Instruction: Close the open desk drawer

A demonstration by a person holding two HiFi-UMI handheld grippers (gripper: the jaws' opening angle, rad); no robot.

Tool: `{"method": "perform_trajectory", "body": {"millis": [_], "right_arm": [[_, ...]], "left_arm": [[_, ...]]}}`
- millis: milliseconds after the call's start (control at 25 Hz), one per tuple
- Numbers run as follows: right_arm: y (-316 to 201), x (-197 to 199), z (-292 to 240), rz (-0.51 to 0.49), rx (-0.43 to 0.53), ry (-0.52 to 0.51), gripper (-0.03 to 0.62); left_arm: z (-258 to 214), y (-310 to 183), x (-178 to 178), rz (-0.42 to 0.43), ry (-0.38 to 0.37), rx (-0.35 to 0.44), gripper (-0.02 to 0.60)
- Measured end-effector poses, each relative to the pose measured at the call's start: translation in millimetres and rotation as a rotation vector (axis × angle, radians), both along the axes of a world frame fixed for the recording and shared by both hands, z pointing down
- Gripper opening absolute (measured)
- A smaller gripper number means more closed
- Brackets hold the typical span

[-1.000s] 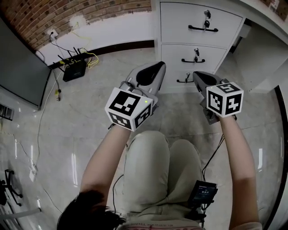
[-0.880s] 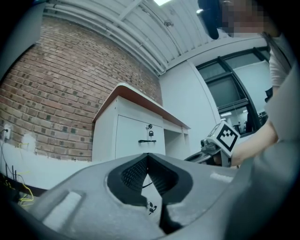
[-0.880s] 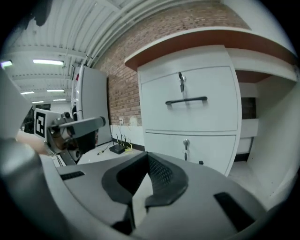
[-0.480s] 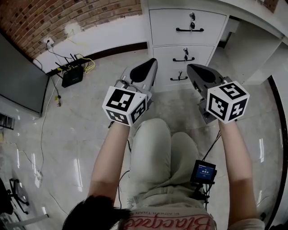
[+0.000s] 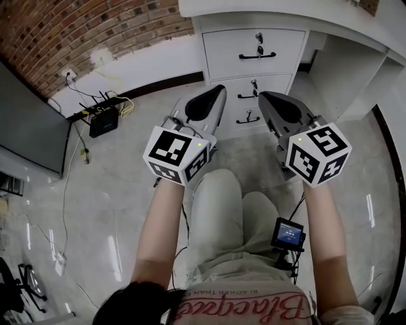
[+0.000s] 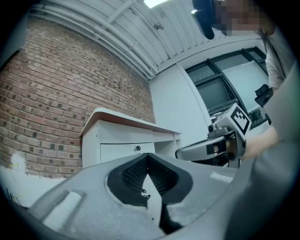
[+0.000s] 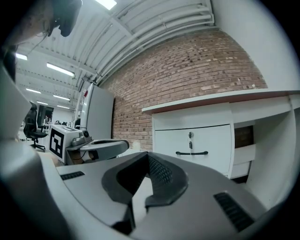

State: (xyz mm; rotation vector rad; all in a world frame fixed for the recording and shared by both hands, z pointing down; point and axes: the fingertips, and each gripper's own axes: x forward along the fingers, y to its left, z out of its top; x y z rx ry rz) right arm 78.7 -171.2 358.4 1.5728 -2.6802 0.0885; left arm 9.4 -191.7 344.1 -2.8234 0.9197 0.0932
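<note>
Head view: both grippers are held side by side above the person's lap, pointed towards a white drawer unit (image 5: 254, 76) that stands under a white desk top (image 5: 266, 7). The left gripper (image 5: 217, 92) is seen clenched, its tips pressed together with nothing between them. The right gripper (image 5: 265, 97) is likewise clenched and empty. Neither is touching the unit; bare floor (image 5: 127, 184) is seen between the tips and the drawers. A marker cube (image 5: 179, 154) is carried on the left gripper and another marker cube (image 5: 317, 154) on the right.

Three drawer fronts are stacked in the unit: the top drawer (image 5: 254, 43), the middle drawer (image 5: 273, 84) and, between the two gripper tips, the bottom drawer (image 5: 246, 124). Each is fitted with a black handle and a lock above it. The fronts appear flush with one another and with the frame.

In the left gripper view the jaws are shown shut, the ribbed pads (image 6: 136, 171) meeting at the tip, with the top drawer (image 6: 124, 151) beyond and the right gripper (image 6: 211, 147) alongside. In the right gripper view the jaws are also shown shut, the top drawer (image 7: 192, 143) ahead and the left gripper (image 7: 101, 146) beside it.

A brick wall (image 5: 95, 25) is seen at the left, with a black router (image 5: 103, 117) and yellow cables (image 5: 124, 86) lying on the floor at its foot. A small screened device (image 5: 288, 233) is clipped at the person's waist.
</note>
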Motion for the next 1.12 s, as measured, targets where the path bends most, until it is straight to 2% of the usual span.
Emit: {"method": "perform_trajectory", "body": {"millis": [280,440,520,640,800,1000,1120], "right_arm": [[10,10,-9,0.047,0.034,-0.057,0.009],[24,23,-27,0.063,0.075,-0.180,0.009],[32,31,-33,0.070,0.099,-0.204,0.009],[43,37,-31,0.106,0.108,-0.156,0.009],[49,37,-18,0.161,0.109,-0.028,0.009],[57,31,-6,0.160,0.085,-0.029,0.009],[64,31,-3,0.155,0.085,-0.041,0.009]], "left_arm": [[-7,7,6,-0.010,-0.019,0.003,0.004],[-8,14,14,0.003,-0.010,-0.012,0.003],[-9,18,19,0.010,0.001,-0.020,0.003],[-7,24,24,0.019,0.014,-0.035,0.004],[-2,31,27,0.019,0.029,-0.047,0.004],[2,42,25,0.024,0.086,-0.069,0.004],[9,51,27,0.018,0.082,-0.074,0.003]]}}
